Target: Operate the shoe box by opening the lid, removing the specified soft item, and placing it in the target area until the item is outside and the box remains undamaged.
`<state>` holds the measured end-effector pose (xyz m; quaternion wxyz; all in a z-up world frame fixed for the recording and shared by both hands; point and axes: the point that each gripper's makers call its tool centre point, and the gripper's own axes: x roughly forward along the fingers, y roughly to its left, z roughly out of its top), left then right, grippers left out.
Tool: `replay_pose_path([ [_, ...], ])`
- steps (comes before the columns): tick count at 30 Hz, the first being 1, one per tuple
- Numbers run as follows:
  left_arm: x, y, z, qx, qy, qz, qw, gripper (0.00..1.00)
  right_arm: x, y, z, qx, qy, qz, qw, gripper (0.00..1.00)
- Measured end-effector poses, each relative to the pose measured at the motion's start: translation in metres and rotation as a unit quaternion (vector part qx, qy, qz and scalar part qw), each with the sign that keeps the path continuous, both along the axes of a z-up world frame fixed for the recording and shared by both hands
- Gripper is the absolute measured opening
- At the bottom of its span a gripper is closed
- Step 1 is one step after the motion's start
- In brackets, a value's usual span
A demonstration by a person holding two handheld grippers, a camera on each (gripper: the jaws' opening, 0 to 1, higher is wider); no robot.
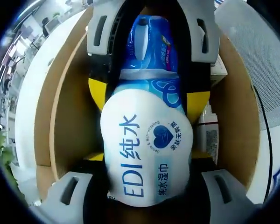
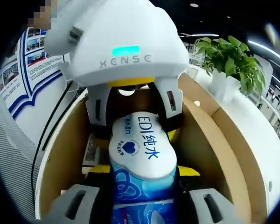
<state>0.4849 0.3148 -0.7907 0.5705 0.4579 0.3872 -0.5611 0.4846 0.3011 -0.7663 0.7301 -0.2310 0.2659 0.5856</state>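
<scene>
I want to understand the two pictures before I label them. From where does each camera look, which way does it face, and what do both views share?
Left gripper view: sits on the left tool, facing into the open shoe box; its jaws hold the wet wipes pack, with the right tool opposite.
Right gripper view: sits on the right tool, facing the opposite way into the shoe box; the left tool faces it, a potted plant beyond.
Shared: the wet wipes pack, gripped at both ends.

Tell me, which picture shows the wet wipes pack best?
The left gripper view: the wet wipes pack faces the camera with its label readable, held inside the box. The right gripper view shows the pack smaller, between both grippers, its lower end cropped.
</scene>
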Motion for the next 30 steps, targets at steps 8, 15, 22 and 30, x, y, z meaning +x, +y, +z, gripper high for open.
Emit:
replay_pose_path([
  [8, 0.001, 0.001, 0.001, 0.005, -0.004, -0.002, 1.0000, 0.68, 0.000, 0.001, 0.003, 0.009, -0.020, 0.001, 0.9998, 0.41],
  [15, 0.003, 0.006, 0.002, 0.024, 0.010, -0.012, 0.9996, 0.67, 0.000, 0.001, 0.007, 0.017, -0.021, 0.003, 0.9996, 0.38],
  [22, 0.004, 0.010, 0.008, 0.031, 0.025, -0.012, 0.9991, 0.64, -0.001, 0.004, 0.012, 0.020, -0.021, 0.008, 0.9995, 0.37],
  [30, -0.002, 0.006, 0.013, 0.030, 0.026, -0.015, 0.9991, 0.64, -0.002, 0.000, 0.019, 0.023, -0.024, 0.012, 0.9994, 0.36],
])
